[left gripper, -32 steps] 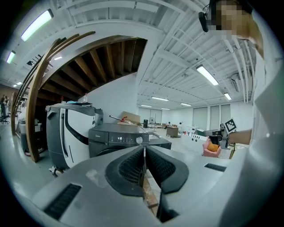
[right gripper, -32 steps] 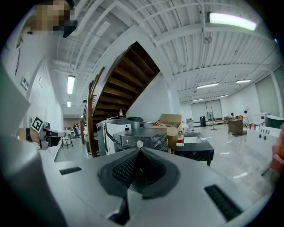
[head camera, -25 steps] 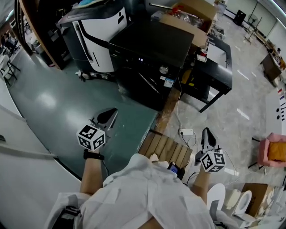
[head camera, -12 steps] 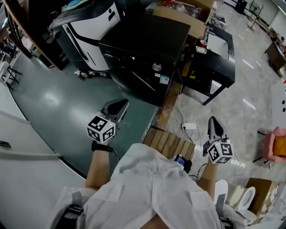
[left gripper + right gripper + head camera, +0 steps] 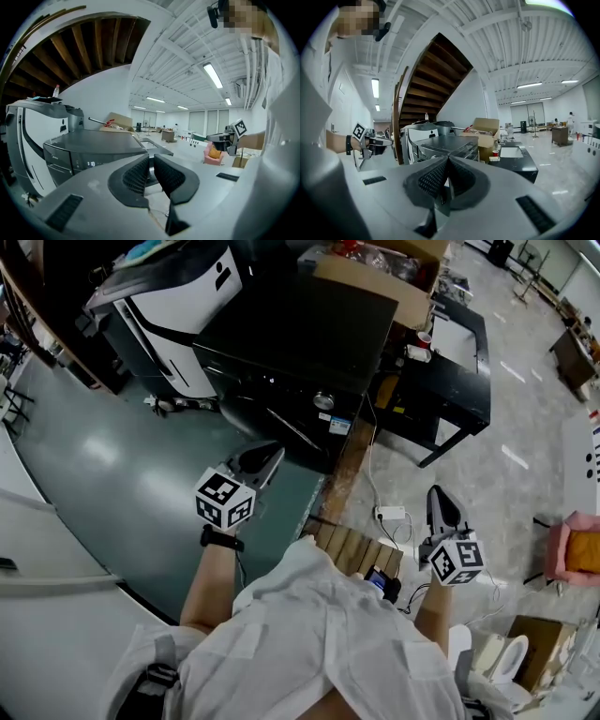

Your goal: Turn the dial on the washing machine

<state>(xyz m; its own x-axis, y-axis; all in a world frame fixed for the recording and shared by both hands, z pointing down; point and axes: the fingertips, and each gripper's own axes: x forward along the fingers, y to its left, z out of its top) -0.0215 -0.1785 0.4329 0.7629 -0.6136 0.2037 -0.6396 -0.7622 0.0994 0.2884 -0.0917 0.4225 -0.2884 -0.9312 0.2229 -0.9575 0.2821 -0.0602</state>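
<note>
On the front panel of the black, box-shaped washing machine (image 5: 309, 324), the small round silver dial (image 5: 323, 400) sits near the right corner, untouched. I hold the left gripper (image 5: 270, 454) short of the machine, apart from the dial, its jaws a narrow slit apart on nothing. The right gripper (image 5: 437, 498) hangs farther back, jaws pressed together, empty. I judge this the approach: next I must widen the jaws and line them around the dial.
</note>
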